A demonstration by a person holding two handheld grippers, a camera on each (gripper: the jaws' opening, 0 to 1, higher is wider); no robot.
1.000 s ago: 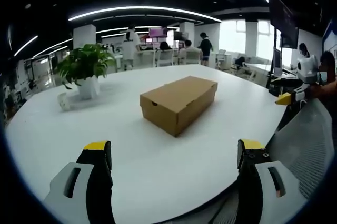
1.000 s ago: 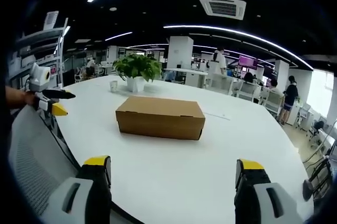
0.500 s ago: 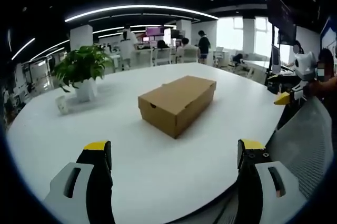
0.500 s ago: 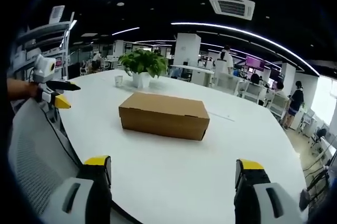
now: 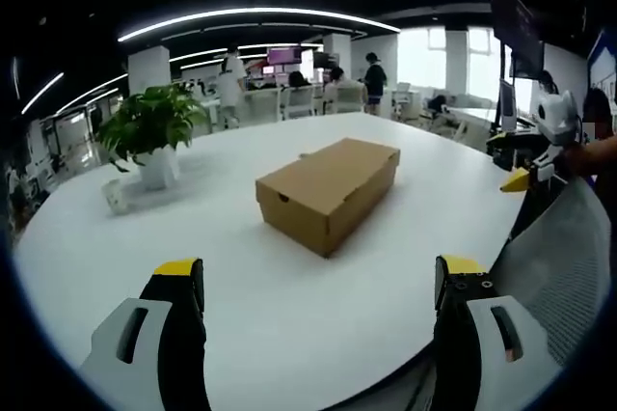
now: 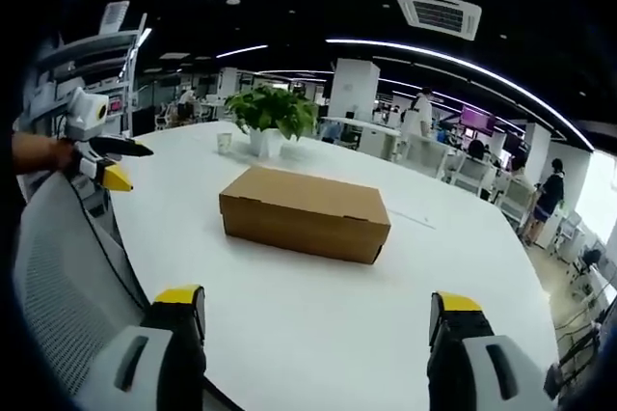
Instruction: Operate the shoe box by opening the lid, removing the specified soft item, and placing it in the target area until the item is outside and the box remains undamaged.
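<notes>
Shoe box: a plain brown cardboard shoe box [image 5: 328,192] sits shut near the middle of the round white surface [image 5: 289,305], well clear of every edge; in the right gripper view its long side faces me [image 6: 305,212].
Lid: still down and flush all round; a small notch shows on the short end in the left gripper view, which looks like the natural place to lift from.
Soft item: out of sight, presumably inside the closed box; what it is I cannot tell.
Left gripper: left gripper [image 5: 318,286] held low at the near rim of the surface, jaws spread wide with nothing between them, well apart from the box.
Right gripper: right gripper [image 6: 313,319] likewise held back from the box, jaws parted and empty; it also shows at the right of the left gripper view [image 5: 525,178].
How it should handle: thin card, light and probably easy to shove across the smooth surface; the walls will dent if pinched hard, so I'd expect one gripper to steady the base while the other lifts the lid by its front lip.
Nearby: a potted plant [image 5: 149,131] and a small white cup [image 5: 117,191] stand well off to the side of the box; a grey mesh chair back [image 6: 67,286] is at the surface's edge.
</notes>
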